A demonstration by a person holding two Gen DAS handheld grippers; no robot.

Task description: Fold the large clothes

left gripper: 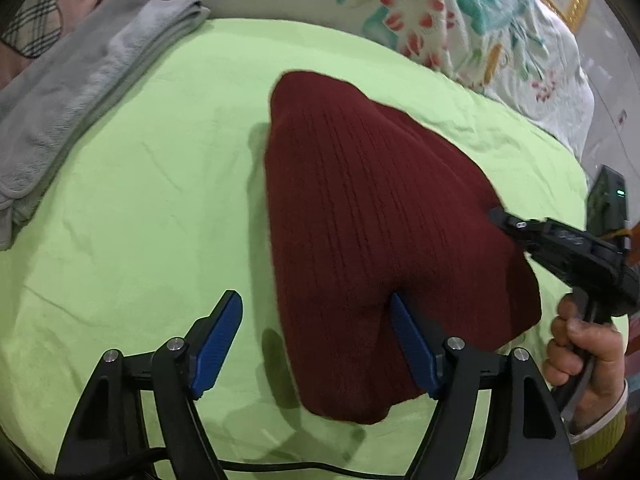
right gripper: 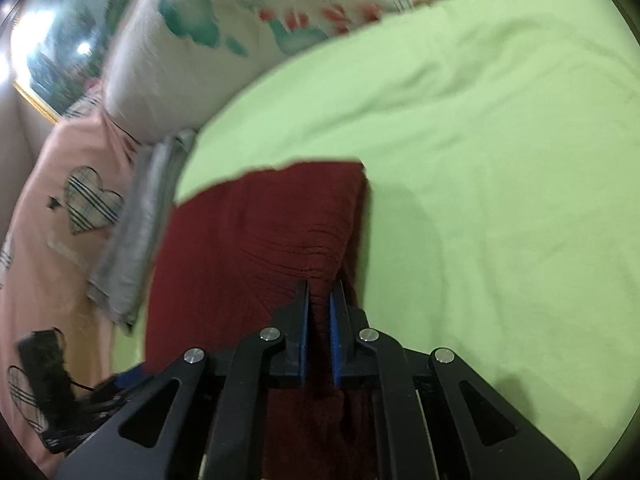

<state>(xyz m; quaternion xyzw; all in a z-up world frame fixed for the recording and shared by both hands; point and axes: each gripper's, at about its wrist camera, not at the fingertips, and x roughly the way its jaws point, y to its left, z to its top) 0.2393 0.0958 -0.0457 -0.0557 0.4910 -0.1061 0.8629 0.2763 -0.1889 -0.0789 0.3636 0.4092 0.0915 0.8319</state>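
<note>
Folding seems half done: right tongs (right gripper: 319,292) are pinching the maroon knit sweater (left gripper: 372,216); left tongs (left gripper: 314,316) are gaping.

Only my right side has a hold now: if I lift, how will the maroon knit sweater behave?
Probably floppy: the maroon knit sweater puckers where the right gripper pinches it, so the rest should hang and sag. The ribbed knit looks grippy, unlikely to slip. The left gripper is open, so the folded layers may fall open.

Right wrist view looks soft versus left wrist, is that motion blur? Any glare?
Right wrist view: yes, the quilt and pink pillow smear with motion, with glare on the picture frame. Left wrist view: sharp; the sweater casts a shadow on the green sheet.
</note>
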